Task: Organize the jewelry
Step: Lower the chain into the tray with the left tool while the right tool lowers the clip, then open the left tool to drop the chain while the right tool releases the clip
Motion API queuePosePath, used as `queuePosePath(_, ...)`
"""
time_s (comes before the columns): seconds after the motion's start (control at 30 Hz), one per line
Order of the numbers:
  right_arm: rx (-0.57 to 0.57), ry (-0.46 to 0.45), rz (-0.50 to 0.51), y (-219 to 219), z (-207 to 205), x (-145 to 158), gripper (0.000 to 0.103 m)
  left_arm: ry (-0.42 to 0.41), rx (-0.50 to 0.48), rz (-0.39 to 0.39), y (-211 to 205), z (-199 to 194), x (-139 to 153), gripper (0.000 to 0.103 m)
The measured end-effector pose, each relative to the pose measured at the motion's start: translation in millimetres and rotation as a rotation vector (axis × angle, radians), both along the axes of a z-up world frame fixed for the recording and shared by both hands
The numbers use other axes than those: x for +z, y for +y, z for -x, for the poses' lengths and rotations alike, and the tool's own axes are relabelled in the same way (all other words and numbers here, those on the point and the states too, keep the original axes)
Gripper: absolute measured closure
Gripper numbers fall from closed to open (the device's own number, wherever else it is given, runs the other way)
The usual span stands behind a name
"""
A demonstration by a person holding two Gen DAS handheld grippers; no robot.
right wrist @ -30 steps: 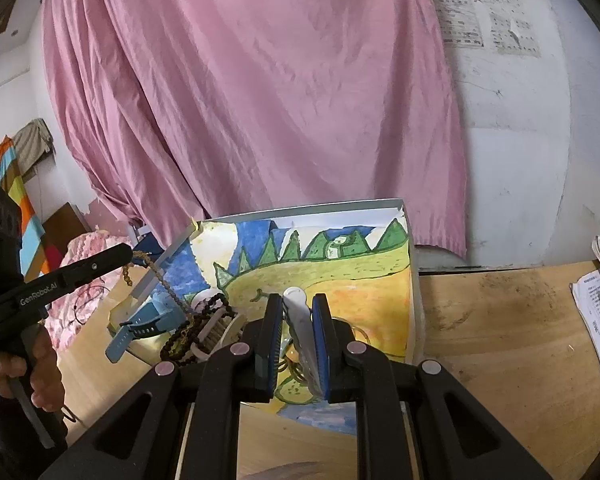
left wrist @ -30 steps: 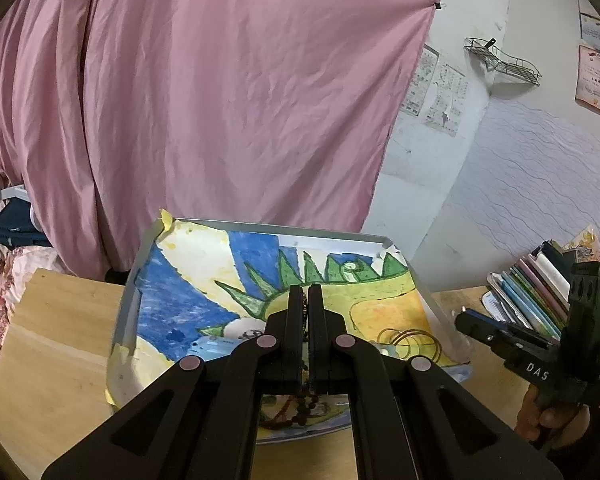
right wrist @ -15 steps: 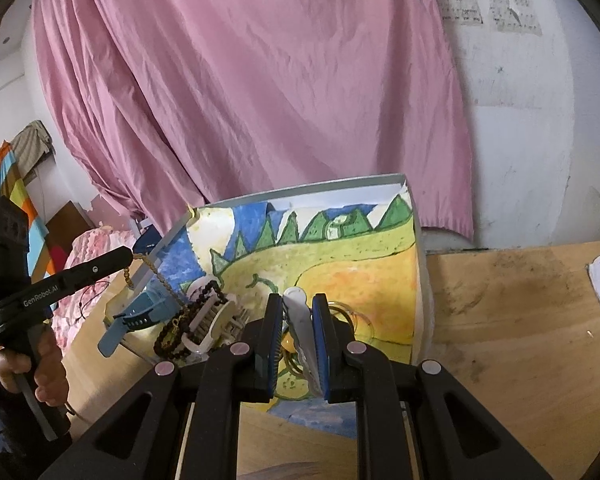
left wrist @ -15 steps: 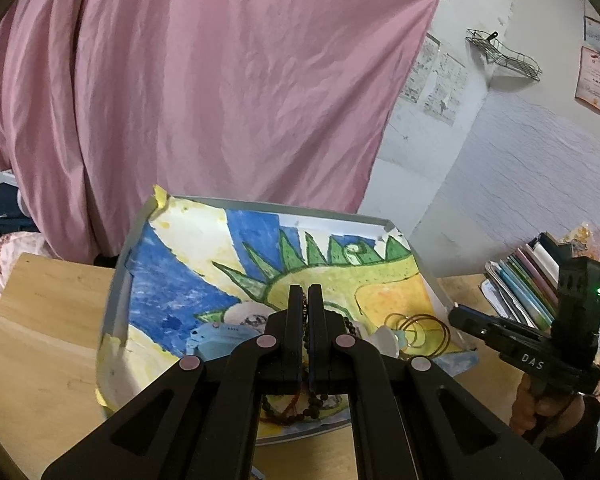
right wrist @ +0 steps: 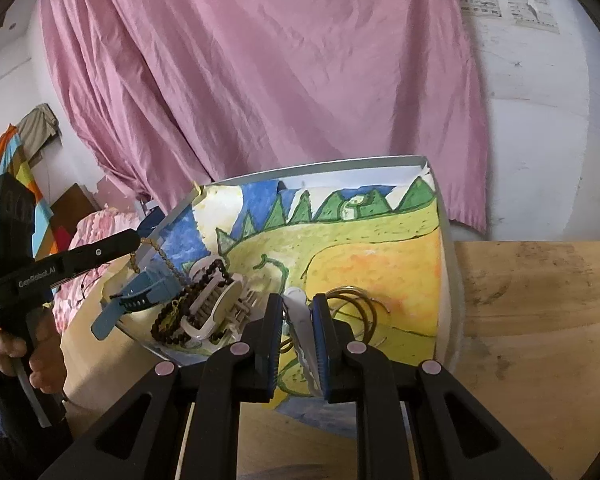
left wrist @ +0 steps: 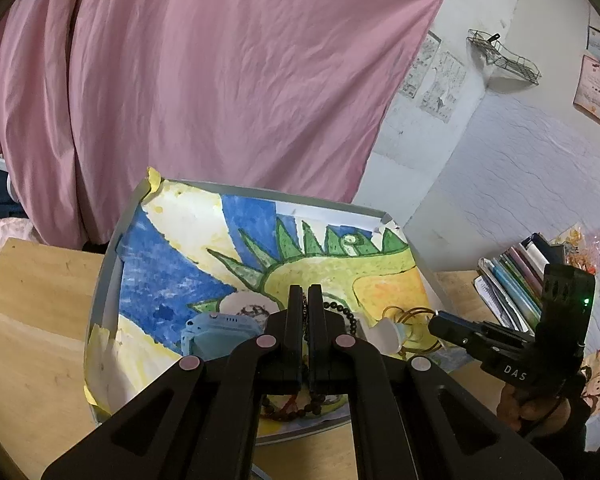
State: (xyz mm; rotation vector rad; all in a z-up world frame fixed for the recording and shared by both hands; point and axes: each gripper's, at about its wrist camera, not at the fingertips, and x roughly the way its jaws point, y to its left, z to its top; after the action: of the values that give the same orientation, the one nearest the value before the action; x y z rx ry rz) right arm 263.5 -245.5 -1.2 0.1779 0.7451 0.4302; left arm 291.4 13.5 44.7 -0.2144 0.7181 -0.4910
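Pink curtain (right wrist: 260,80) behind wooden table (right wrist: 532,300). Left hand-held gripper (left wrist: 305,296) pinched on chain (right wrist: 168,264) draping right and down onto beaded bracelet (right wrist: 172,316) in tray (right wrist: 446,240). Right hand-held gripper (right wrist: 296,312) clamped on white clip (right wrist: 300,320), bangles (right wrist: 360,312) just ahead, nearer this hand.

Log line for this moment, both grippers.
left gripper: shut on chain | right gripper: shut on white clip | both over tray

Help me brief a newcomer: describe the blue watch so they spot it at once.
Find the tray lined with a painted drawing on the wooden table. At its near left, beside the dark bead bracelet, lies the blue watch. It is the only light-blue, flat-strapped piece; its neighbours are beads, chain and wire hoops.
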Motion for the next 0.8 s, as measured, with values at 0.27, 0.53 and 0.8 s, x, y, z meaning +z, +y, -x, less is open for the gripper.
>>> queuePosePath(0.27,-0.002,-0.007,0.01,-1,2,0,0.088,0.032,-0.065,-0.042,-15,5,-12,0.102)
queuePosePath(0.53,-0.009,0.0,0.062,4,3,-7,0.088,0.078,-0.075,-0.119,-29,4,-26,0.102)
queuePosePath(0.8,-0.022,0.009,0.07,3,2,-10,0.088,0.098,-0.038,-0.099,-22,2,-28,0.062)
